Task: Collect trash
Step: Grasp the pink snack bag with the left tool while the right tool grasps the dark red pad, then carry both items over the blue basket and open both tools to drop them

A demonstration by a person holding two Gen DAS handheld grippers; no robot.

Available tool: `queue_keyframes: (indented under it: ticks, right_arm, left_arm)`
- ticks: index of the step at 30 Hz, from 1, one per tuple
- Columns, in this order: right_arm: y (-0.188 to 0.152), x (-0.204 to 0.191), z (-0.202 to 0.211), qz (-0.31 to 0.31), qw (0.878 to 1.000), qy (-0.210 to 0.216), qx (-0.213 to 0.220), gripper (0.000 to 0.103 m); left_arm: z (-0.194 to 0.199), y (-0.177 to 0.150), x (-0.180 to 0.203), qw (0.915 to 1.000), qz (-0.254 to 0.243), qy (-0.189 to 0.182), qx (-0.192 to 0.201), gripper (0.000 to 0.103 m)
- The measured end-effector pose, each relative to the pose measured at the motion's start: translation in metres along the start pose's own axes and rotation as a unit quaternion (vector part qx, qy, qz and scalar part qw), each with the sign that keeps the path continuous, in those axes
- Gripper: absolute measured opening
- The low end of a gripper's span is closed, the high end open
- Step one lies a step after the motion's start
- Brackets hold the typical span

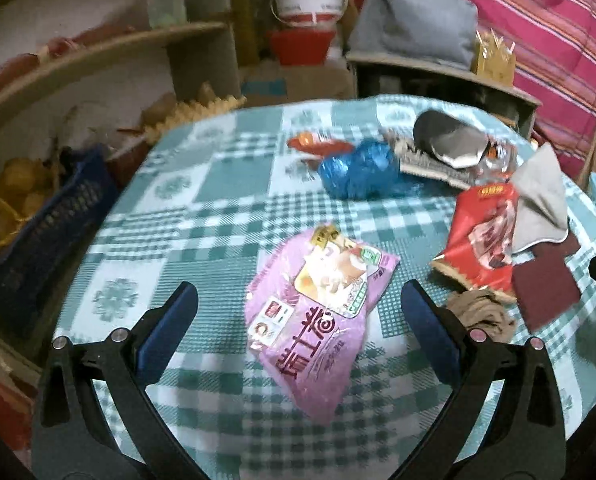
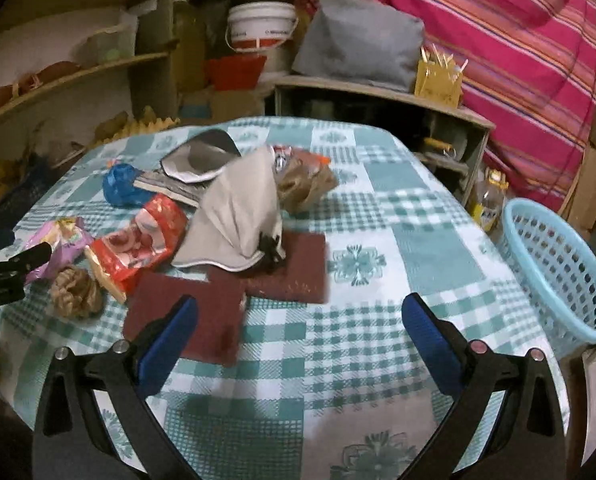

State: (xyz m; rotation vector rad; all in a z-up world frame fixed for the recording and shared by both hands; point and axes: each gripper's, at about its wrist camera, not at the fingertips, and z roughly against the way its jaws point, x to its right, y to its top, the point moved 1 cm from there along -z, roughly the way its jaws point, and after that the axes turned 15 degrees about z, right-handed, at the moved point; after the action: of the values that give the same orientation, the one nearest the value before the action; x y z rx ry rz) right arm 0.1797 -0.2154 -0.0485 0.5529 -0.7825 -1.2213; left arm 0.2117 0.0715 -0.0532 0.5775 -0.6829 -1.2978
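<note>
A pink snack packet [image 1: 318, 312] lies flat on the checked tablecloth [image 1: 202, 216], between the fingers of my open left gripper [image 1: 298, 304], which hovers over it. It also shows in the right wrist view [image 2: 58, 244]. A red snack packet [image 1: 482, 240] [image 2: 138, 240] lies to its right. A blue crumpled plastic bag [image 1: 362, 172] [image 2: 122, 186] and an orange-red wrapper [image 1: 318, 145] lie farther back. My right gripper [image 2: 298, 312] is open and empty above bare tablecloth [image 2: 378, 208], near two dark red cloths [image 2: 286, 268]. A light blue basket [image 2: 558, 264] stands off the table's right edge.
A grey cloth [image 2: 238, 216], a grey-black pouch [image 2: 202, 160], brown crumpled balls [image 2: 76, 292] [image 2: 302, 184] and a notebook [image 2: 170, 188] lie mid-table. A dark blue crate [image 1: 38, 248] of yellow fruit sits left. Shelves, a white bucket [image 2: 262, 24] and a striped blanket [image 2: 498, 40] stand behind.
</note>
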Motion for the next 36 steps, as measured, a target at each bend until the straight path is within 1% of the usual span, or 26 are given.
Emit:
queue_keyframes:
  ticks: [1, 2, 3, 4, 5, 6, 7, 9, 12, 14, 18, 21, 22, 24, 26, 28, 30, 31, 36]
  right_arm:
    - [0.000, -0.001, -0.002, 0.005, 1.000, -0.006, -0.003, 0.099]
    - [0.000, -0.001, -0.003, 0.008, 1.000, -0.009, -0.004, 0.099]
    - [0.000, -0.002, -0.003, 0.011, 1.000, -0.011, -0.005, 0.099]
    - [0.000, -0.002, -0.003, 0.012, 1.000, -0.010, -0.006, 0.099]
    - [0.000, -0.003, -0.003, 0.012, 1.000, -0.007, -0.007, 0.099]
    - [0.000, -0.005, -0.002, 0.013, 1.000, -0.006, -0.006, 0.099]
    - [0.001, -0.008, -0.001, 0.014, 1.000, -0.006, -0.006, 0.099]
    - [0.003, -0.012, -0.001, 0.017, 1.000, -0.006, -0.007, 0.099]
    - [0.006, -0.022, 0.002, 0.016, 1.000, 0.002, -0.004, 0.099]
    - [0.009, -0.031, 0.004, 0.021, 1.000, 0.005, -0.001, 0.099]
    - [0.013, -0.056, 0.001, 0.034, 0.999, 0.018, -0.006, 0.099]
    - [0.014, -0.070, -0.009, 0.039, 0.999, 0.021, -0.028, 0.099]
    - [0.014, -0.073, -0.012, 0.039, 0.998, 0.018, -0.036, 0.099]
    - [0.013, -0.073, -0.016, 0.036, 0.998, 0.017, -0.047, 0.099]
    - [0.012, -0.074, -0.021, 0.028, 0.998, 0.025, -0.058, 0.099]
    - [0.011, -0.075, -0.025, 0.028, 0.997, 0.021, -0.067, 0.099]
    - [0.010, -0.075, -0.026, 0.026, 0.997, 0.029, -0.067, 0.091]
    - [0.010, -0.075, -0.024, 0.028, 0.997, 0.039, -0.065, 0.084]
    - [0.008, -0.066, -0.015, 0.031, 0.997, 0.046, -0.052, 0.084]
  left_arm:
    - [-0.004, 0.001, 0.000, 0.9999, -0.002, -0.007, -0.012, 0.093]
    - [-0.007, 0.001, 0.001, 0.9997, -0.005, -0.011, -0.019, 0.087]
    - [-0.010, 0.001, 0.002, 0.9995, -0.011, -0.011, -0.027, 0.083]
    - [-0.014, 0.000, 0.004, 0.9992, -0.015, -0.012, -0.035, 0.072]
    - [-0.017, -0.001, 0.004, 0.9987, -0.017, -0.015, -0.047, 0.059]
    - [-0.019, -0.002, 0.005, 0.9981, -0.016, -0.022, -0.056, 0.054]
    - [-0.020, -0.002, 0.005, 0.9978, -0.015, -0.027, -0.059, 0.052]
    - [-0.018, -0.003, 0.004, 0.9977, -0.017, -0.032, -0.057, 0.049]
    - [-0.013, -0.006, 0.002, 0.9978, -0.019, -0.035, -0.053, 0.039]
    - [-0.006, -0.003, -0.001, 0.9980, -0.016, -0.043, -0.044, 0.025]
    - [0.008, 0.001, -0.014, 0.9982, 0.004, -0.051, -0.030, 0.024]
    - [0.013, 0.001, -0.022, 0.9984, 0.011, -0.050, -0.022, 0.021]
    - [0.014, 0.000, -0.025, 0.9985, 0.013, -0.050, -0.021, 0.019]
    - [0.016, 0.000, -0.029, 0.9985, 0.017, -0.049, -0.018, 0.019]
    - [0.018, 0.000, -0.034, 0.9985, 0.020, -0.049, -0.016, 0.019]
    - [0.020, -0.001, -0.036, 0.9986, 0.019, -0.048, -0.012, 0.019]
    - [0.023, 0.000, -0.035, 0.9986, 0.018, -0.050, -0.007, 0.019]
    - [0.025, 0.000, -0.034, 0.9985, 0.017, -0.052, -0.004, 0.019]
    - [0.031, 0.002, -0.022, 0.9984, 0.012, -0.055, 0.002, 0.019]
